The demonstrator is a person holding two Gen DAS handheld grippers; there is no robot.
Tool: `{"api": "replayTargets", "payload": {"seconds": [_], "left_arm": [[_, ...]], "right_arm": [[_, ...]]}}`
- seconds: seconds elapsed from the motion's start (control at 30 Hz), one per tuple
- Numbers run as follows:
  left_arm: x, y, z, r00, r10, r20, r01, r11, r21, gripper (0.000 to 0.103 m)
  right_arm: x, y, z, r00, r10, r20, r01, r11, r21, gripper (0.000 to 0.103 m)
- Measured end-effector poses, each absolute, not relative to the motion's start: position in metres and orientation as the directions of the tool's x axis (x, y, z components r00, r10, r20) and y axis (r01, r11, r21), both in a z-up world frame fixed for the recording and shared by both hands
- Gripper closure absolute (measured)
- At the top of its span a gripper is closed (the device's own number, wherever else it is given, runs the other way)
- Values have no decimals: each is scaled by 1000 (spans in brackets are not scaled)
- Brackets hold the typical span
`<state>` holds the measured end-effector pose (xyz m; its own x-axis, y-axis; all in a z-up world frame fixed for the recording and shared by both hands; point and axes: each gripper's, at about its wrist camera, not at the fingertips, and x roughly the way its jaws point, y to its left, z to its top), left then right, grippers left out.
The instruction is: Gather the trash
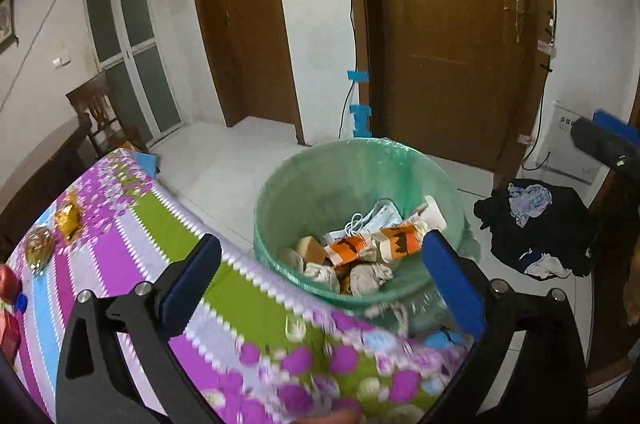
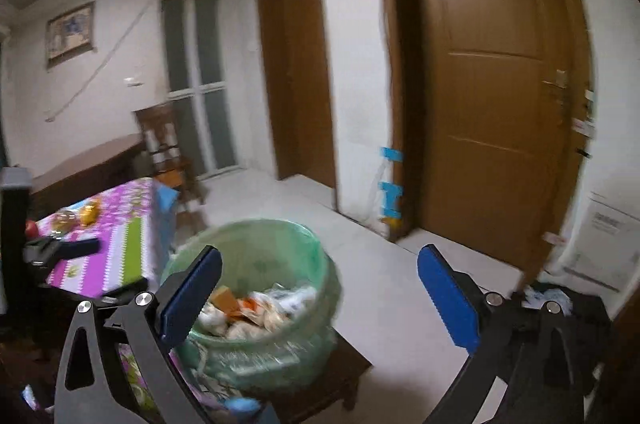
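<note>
1. the left tool (image 1: 320, 276) is held above the desk (image 1: 120, 232), pointing forward and down across its near edge toward the trash bin (image 1: 356, 216); its two blue pads are set wide apart and hold nothing.
2. between those pads lie the patterned tablecloth and the bin's near rim; neither pad touches them as far as the left view shows.
3. the right tool (image 2: 320, 292) is held off the desk's right edge, over the floor, also angled down toward the trash bin (image 2: 256, 288); its blue pads are spread wide with nothing between them but air.
4. the left pad of the right tool overlaps the bin's rim in the view; whether they touch cannot be told, as the frame is blurred.
5. the bin, lined with a green bag, stands just beside the desk's right edge, on a low dark stool in the right view. inside it are an orange wrapper (image 1: 376, 244), a face mask (image 1: 376, 218) and crumpled tissues (image 1: 360, 274).
6. at the desk's far left edge sit a gold wrapper (image 1: 68, 218) and a round packet (image 1: 39, 248).
7. a dark pile of clothes (image 1: 536, 220) lies on the floor to the right of the bin, well apart from the desk.
</note>
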<state>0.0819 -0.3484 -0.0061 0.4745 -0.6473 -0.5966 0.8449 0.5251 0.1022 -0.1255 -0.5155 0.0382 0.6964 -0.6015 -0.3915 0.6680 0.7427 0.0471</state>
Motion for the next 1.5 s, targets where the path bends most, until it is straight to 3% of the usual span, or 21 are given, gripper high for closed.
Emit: {"api": "replayTargets", "payload": {"seconds": [0.23,0.37,0.7,1.5], "left_arm": [[49,-309,-7,414,-727,-547,876,482,23,6],[34,-300,-8,350,-766,-539,918,394,36,6],[26,-287,-15,389,-741,-548,904,422,71,6],[25,-289,-22,389,-732,-559,897,438,51,6]], "right_arm": [[-163,-486,23,648,-662,-376,726,687,41,5],[-166,-466,6,646,-631,-429,693,721,-18,5],[-155,-446,0,599,-679,-424,697,703,-142,5],[-142,-434,-9,685,-563,-463,561,813,-159,5]]}}
